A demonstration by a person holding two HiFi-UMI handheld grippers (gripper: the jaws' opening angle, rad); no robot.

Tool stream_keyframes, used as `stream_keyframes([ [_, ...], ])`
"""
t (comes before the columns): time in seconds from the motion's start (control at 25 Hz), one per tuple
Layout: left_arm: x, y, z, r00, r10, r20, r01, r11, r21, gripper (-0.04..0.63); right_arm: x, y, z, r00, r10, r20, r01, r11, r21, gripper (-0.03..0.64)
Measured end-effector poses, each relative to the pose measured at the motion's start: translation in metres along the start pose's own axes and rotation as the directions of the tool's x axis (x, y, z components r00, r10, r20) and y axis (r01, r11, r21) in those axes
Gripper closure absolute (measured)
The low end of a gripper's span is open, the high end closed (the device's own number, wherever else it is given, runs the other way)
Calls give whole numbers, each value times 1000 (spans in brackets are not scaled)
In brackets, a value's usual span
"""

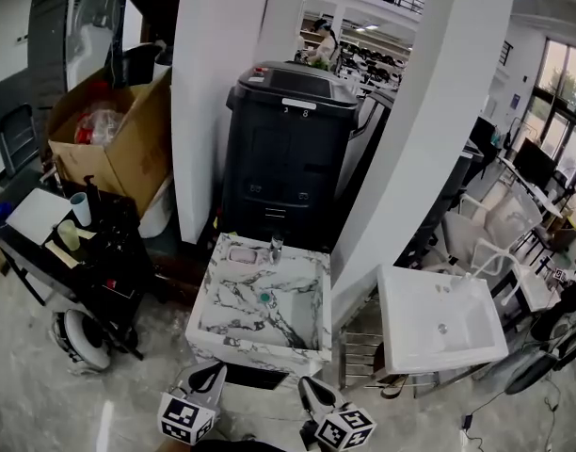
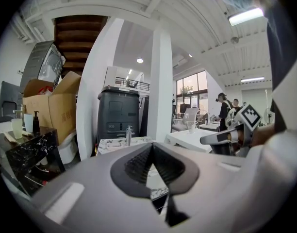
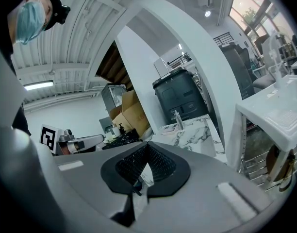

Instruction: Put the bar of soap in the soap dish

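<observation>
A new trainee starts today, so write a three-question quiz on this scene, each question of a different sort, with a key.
1. True or false: the left gripper is holding something between its jaws.
2. In the head view, what stands directly ahead of both grippers? A. a marble sink B. a wooden desk C. a bathtub
3. Fill in: the jaws of the right gripper are ____ (open or shut).

Key: 1 false, its jaws are shut on nothing. 2 A. 3 shut.
</observation>
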State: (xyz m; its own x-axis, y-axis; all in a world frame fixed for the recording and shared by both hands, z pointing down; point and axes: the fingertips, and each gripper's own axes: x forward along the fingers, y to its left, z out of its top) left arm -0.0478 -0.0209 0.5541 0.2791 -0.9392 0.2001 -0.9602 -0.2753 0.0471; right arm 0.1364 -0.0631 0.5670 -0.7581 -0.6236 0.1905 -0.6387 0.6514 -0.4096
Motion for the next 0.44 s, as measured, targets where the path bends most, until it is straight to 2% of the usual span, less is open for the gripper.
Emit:
stream_keyframes([
  [0.44, 5, -6, -2, 1000, 11, 2, -11, 1000, 7, 543, -1, -10, -2, 1000, -2, -8, 2, 1000, 7, 621],
])
